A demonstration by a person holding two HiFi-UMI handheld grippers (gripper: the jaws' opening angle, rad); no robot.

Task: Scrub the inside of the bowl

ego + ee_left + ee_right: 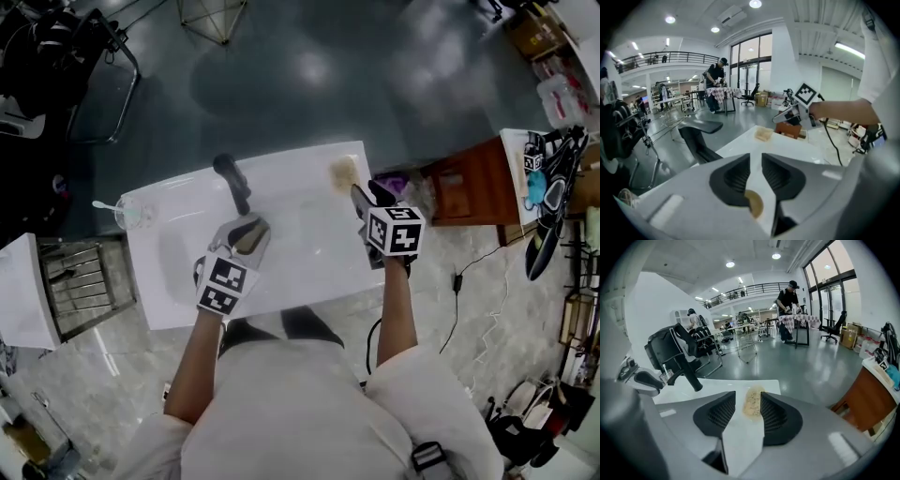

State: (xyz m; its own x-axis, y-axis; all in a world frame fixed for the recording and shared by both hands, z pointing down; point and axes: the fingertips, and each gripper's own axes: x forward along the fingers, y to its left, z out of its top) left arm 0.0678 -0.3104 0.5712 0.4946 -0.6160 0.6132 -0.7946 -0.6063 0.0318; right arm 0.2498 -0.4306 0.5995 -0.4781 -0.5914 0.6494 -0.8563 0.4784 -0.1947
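One sponge lying on bench, at twelve o'clock of right hand-held gripper gaping wide, left hand-held gripper hovering slightly open.

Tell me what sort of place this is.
Probably a large open workshop or lab hall: glossy grey floor, upper mezzanine with black metal railing, tall glass-paned windows.

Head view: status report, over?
Left claw open, tan bit between jaws. Right claw open, aimed at sponge. No sure bowl; clear cup at table's left edge. Black fixture ahead of left claw.
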